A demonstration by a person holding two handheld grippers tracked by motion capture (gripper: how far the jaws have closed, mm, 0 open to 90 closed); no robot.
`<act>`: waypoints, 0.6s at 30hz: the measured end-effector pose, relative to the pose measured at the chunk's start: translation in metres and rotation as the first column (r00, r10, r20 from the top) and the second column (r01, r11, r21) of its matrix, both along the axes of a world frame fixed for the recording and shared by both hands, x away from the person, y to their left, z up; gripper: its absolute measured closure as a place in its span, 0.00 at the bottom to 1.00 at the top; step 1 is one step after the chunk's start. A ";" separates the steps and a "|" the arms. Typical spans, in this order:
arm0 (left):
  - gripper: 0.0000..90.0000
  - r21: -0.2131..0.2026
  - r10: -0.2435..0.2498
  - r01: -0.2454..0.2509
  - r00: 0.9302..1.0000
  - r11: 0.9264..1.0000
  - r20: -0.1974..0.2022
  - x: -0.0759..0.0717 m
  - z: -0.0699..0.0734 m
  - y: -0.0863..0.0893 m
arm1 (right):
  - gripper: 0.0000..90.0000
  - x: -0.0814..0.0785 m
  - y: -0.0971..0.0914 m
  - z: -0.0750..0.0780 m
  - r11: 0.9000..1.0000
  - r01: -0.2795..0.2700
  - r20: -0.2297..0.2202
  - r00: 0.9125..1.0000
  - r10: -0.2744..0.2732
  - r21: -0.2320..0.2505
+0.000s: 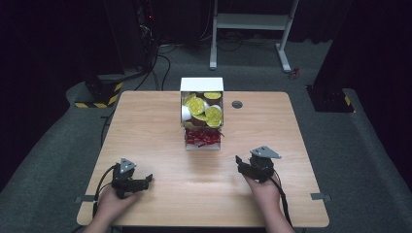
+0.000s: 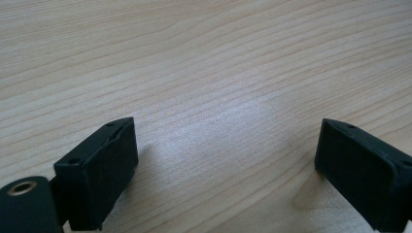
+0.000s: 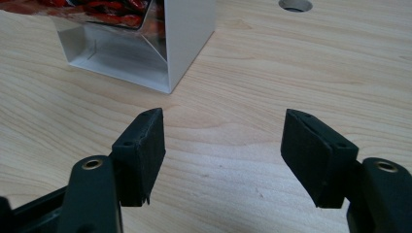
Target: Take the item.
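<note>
The white box [image 3: 145,53] stands just ahead-left of the right hand-held gripper [image 3: 223,150], whose jaws gape empty.

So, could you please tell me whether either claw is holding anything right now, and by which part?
Nothing is held: the left claw and the right claw both stand open over the bare light wooden table.

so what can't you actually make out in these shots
- Yellow-lidded cups in the white box, high view: too small to read or count.
- Red packets, right gripper view: cut off by the top edge.
- Box bottom compartment, high view: contents behind the packets hidden.
</note>
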State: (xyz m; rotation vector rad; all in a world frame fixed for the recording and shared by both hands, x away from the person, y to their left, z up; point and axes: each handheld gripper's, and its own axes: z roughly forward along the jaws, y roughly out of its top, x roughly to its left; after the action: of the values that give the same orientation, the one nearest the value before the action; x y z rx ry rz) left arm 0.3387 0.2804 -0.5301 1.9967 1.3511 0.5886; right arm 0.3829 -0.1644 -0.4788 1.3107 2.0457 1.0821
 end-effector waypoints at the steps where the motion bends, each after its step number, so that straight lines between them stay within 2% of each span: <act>1: 0.10 0.000 0.000 0.000 1.000 1.000 0.000 0.000 0.000 0.000 | 0.37 0.000 0.000 0.000 1.000 0.000 0.000 1.000 0.000 0.000; 14: 0.10 0.000 0.000 0.000 1.000 1.000 0.000 0.000 0.000 0.000 | 0.39 0.008 0.017 0.010 0.999 -0.037 0.020 0.999 0.038 -0.018; 18: 0.10 0.000 0.000 0.000 1.000 1.000 0.000 0.000 0.000 0.000 | 0.39 0.011 0.020 0.014 0.999 -0.037 0.014 0.999 0.038 -0.007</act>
State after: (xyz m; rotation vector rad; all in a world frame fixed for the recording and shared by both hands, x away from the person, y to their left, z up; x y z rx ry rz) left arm 0.3386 0.2804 -0.5301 1.9963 1.3513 0.5885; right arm 0.3940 -0.1445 -0.4651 1.2622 2.0693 1.0967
